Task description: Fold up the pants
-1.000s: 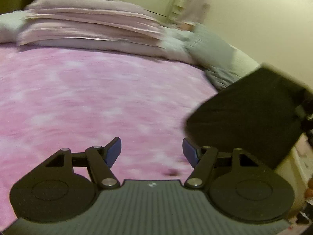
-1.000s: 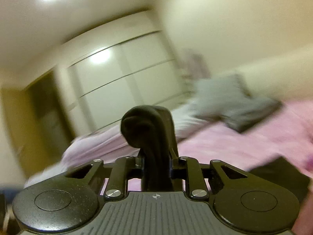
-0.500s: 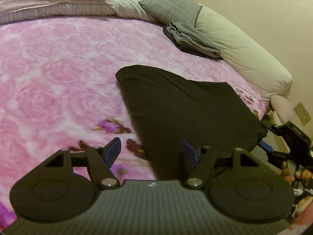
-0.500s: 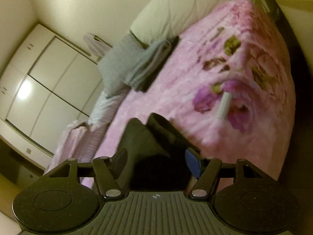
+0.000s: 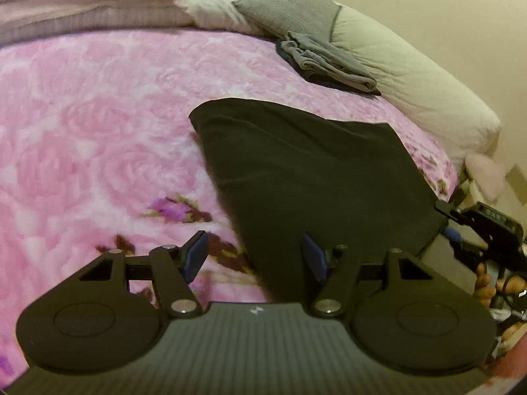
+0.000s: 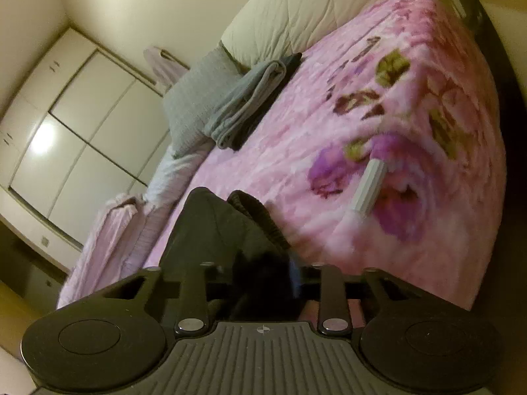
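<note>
Your black pants [image 5: 306,171] lie flat on the pink rose-patterned blanket [image 5: 98,125], folded into a broad dark panel near the blanket's right-hand corner. Take the pants as your landmark.

Your left gripper [image 5: 253,253] hangs low over their near left edge. Its jaws stand fairly wide and are closing: the right blue pad [image 5: 313,258] is over the black cloth, the left pad over bare blanket just beside the edge. Neither pad presses on the fabric, so that edge runs between them, ungripped.

Your right gripper [image 6: 263,278] sits at the pants' far-right corner. In the left wrist view you see it just past that corner, a little blue showing at its tip. In its own view the ribbed waistband [image 6: 260,217] bunches up right in front and dark cloth fills the space between the fingers. Those jaws are opening; whether the pads touch the cloth you cannot tell — it is too dark there.

Beyond the pants, well apart, a folded grey garment [image 5: 329,62] lies against a grey pillow [image 5: 290,10] and a cream quilt [image 5: 411,75]. To the pants' right in the right wrist view, a small pale stick-shaped thing [image 6: 369,186] rests on the blanket.
</note>
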Demonstrator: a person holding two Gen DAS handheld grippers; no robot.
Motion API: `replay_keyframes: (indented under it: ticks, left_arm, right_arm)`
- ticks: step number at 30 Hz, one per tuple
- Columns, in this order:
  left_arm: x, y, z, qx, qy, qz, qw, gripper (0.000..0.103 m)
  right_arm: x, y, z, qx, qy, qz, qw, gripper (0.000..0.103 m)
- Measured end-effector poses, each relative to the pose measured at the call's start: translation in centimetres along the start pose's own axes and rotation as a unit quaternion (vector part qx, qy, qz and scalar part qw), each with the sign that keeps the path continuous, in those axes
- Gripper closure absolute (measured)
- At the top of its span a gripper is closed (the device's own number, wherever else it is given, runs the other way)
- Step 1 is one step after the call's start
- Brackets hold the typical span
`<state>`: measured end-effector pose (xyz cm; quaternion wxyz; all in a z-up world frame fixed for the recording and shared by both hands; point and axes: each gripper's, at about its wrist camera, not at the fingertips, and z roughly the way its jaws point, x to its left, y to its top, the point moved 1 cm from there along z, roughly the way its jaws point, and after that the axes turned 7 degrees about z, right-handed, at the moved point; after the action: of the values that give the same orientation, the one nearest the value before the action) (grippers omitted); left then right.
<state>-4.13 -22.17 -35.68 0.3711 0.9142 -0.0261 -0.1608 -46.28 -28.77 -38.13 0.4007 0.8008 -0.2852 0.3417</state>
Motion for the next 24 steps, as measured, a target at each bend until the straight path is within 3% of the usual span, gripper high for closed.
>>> replay_keyframes:
  ticks: [1, 3, 7, 9, 11, 12, 13, 14, 16, 18, 20, 24]
  left_arm:
    - [0.4, 0.1, -0.1, 0.000, -0.013, -0.020, 0.9997, 0.044]
    - [1.2, 0.1, -0.1, -0.002, -0.042, -0.063, 0.9971, 0.042]
    - [2.1, -0.5, 1.5, 0.029, -0.106, -0.142, 0.9837, 0.037]
    - [2.3, -1.6, 3.2, 0.063, -0.132, -0.172, 0.9741, 0.037]
    - [2.7, -2.6, 3.8, 0.055, -0.153, -0.213, 0.9634, 0.038]
    - [2.8, -2.9, 4.0, 0.044, -0.169, -0.227, 0.9581, 0.044]
    - [2.8, -3.0, 4.1, 0.037, -0.169, -0.233, 0.9571, 0.046]
    - [2.8, -3.0, 4.1, 0.032, -0.169, -0.230, 0.9579, 0.050]
    - [2.7, -2.5, 3.8, 0.021, -0.173, -0.213, 0.9614, 0.069]
    - [2.8, -1.4, 3.0, 0.001, -0.167, -0.198, 0.9660, 0.073]
    - [3.2, 0.2, 2.0, -0.024, -0.141, -0.163, 0.9761, 0.073]
    - [6.3, 2.0, 2.3, -0.033, -0.098, -0.134, 0.9857, 0.073]
  right_arm:
    - [0.2, 0.3, -0.5, -0.011, -0.004, -0.001, 1.000, 0.044]
    - [0.1, 0.9, -1.0, -0.019, 0.013, 0.004, 1.000, 0.041]
    - [-1.9, 0.9, 1.2, 0.036, 0.017, 0.036, 0.999, 0.041]
    - [-3.4, 0.6, 1.8, 0.044, 0.036, 0.081, 0.995, 0.042]
    - [-4.3, 0.4, 2.1, 0.046, 0.049, 0.103, 0.992, 0.046]
    - [-4.5, 0.3, 2.1, 0.044, 0.054, 0.104, 0.992, 0.048]
    - [-4.6, 0.2, 2.0, 0.044, 0.058, 0.105, 0.992, 0.053]
    - [-4.6, 0.2, 2.0, 0.044, 0.060, 0.107, 0.991, 0.056]
    - [-4.1, 0.1, 1.7, 0.042, 0.048, 0.111, 0.992, 0.060]
    - [-3.1, -0.4, 1.1, 0.039, 0.037, 0.125, 0.991, 0.066]
    - [-1.3, -1.6, 0.0, 0.038, 0.015, 0.129, 0.991, 0.069]
    - [0.8, -5.9, -0.9, 0.043, -0.001, 0.114, 0.993, 0.067]
